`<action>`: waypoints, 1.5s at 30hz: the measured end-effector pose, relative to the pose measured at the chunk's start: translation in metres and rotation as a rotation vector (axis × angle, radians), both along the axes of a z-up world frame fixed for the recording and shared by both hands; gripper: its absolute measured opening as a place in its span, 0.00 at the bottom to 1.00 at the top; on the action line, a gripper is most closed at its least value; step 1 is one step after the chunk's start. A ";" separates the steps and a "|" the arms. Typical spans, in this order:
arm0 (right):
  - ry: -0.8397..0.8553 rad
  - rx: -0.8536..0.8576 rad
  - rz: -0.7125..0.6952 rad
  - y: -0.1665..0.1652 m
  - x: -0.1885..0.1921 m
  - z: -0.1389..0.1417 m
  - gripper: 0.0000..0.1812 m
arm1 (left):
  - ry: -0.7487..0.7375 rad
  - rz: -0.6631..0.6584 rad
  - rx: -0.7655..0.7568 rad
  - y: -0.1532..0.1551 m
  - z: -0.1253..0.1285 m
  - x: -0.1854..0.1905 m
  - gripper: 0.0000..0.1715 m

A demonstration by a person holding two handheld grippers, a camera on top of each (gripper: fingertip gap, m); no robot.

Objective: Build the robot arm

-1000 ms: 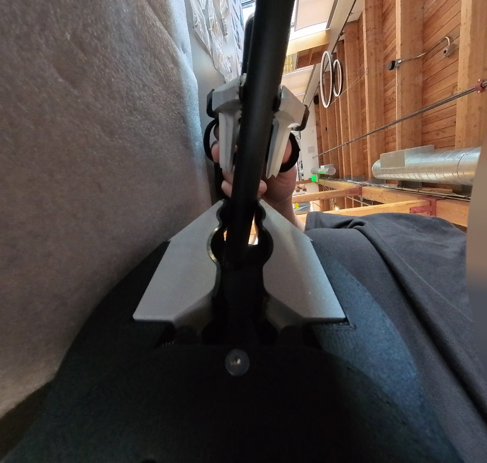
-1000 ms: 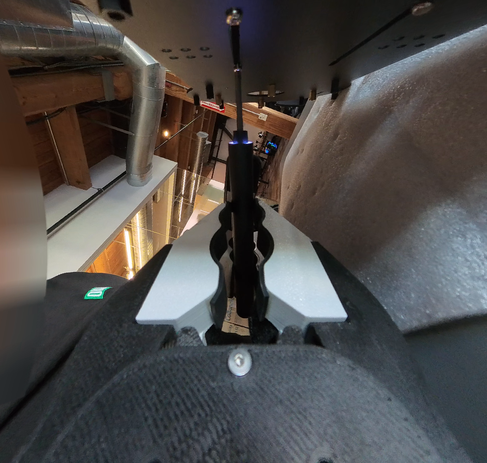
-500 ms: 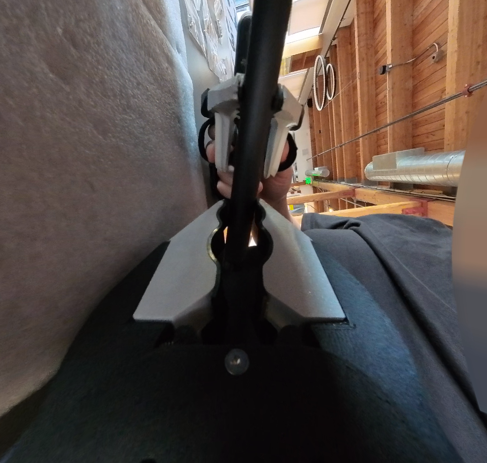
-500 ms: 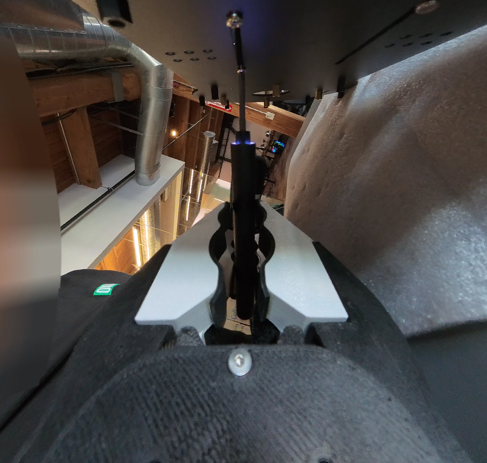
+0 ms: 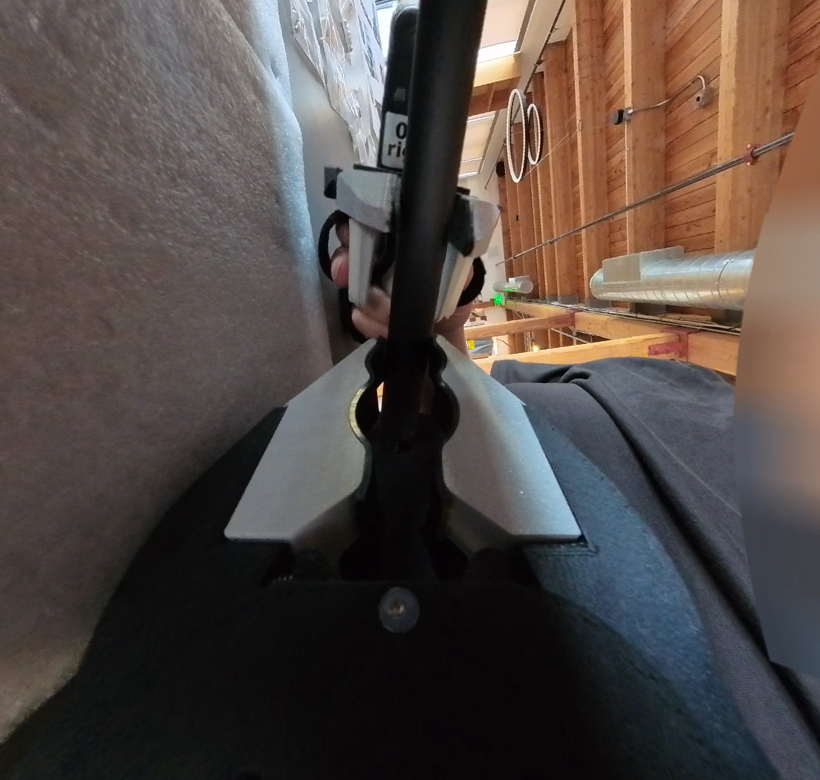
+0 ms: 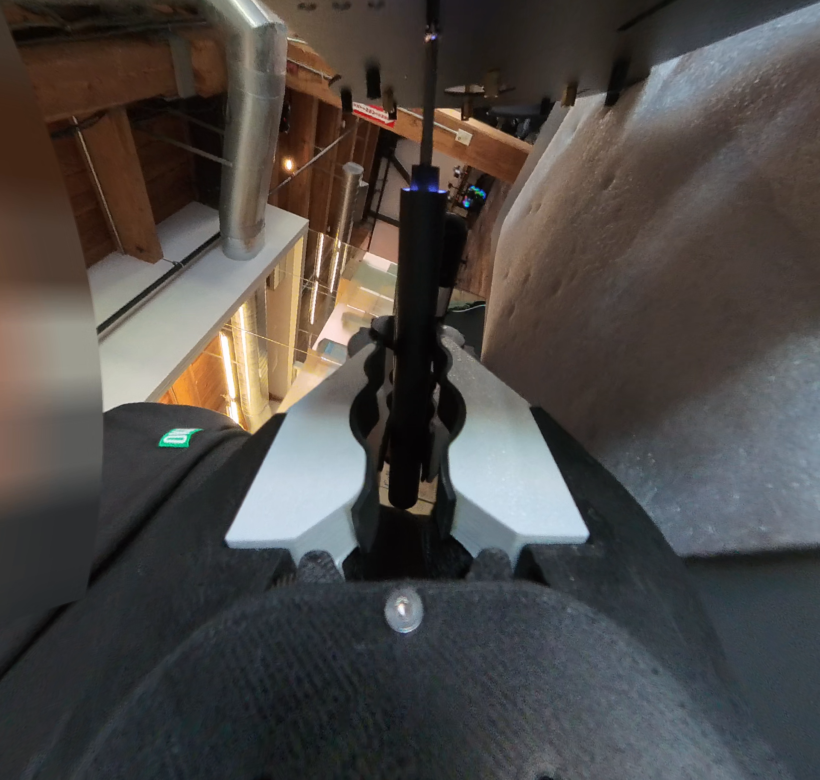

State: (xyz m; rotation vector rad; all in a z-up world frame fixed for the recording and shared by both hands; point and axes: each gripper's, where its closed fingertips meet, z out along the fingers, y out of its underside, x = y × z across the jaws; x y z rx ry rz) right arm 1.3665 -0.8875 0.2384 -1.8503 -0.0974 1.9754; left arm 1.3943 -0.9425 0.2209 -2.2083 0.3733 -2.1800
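My left gripper (image 5: 401, 350) is shut on the black body of a powered screwdriver (image 5: 439, 137), which runs up and out of the top of the view. Farther up the same body, my right gripper (image 5: 412, 244) also grips it, held by a person's hand (image 5: 368, 319). In the right wrist view, my right gripper (image 6: 406, 337) is shut on the black screwdriver (image 6: 419, 293). Its butt end sits between the jaws and a blue light glows at its front. Its thin bit shaft (image 6: 430, 93) reaches up against a pale panel (image 6: 532, 4) with small holes. The bit tip is out of frame.
Grey foam padding lies close beside the grippers, on the left (image 5: 133, 226) and on the right (image 6: 665, 226). A person's dark clothing (image 5: 643, 448) is on the other side. Wooden beams and a silver duct (image 6: 248, 137) are far behind. The grippers' ends are close to 6 cm from one another.
The right gripper and screwdriver have moved closer to the panel; the screw end of the bit has left the top of the frame. In the left view the right gripper has tilted slightly.
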 end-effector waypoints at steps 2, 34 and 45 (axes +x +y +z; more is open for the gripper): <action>-0.014 0.003 -0.004 0.000 0.001 -0.001 0.09 | -0.005 -0.002 -0.002 0.000 0.001 0.000 0.10; -0.007 -0.002 0.033 -0.003 -0.001 -0.001 0.09 | -0.012 0.021 0.001 0.001 0.003 -0.002 0.10; 0.004 -0.044 0.045 -0.003 -0.002 -0.002 0.09 | -0.007 0.020 0.003 0.001 0.001 -0.002 0.10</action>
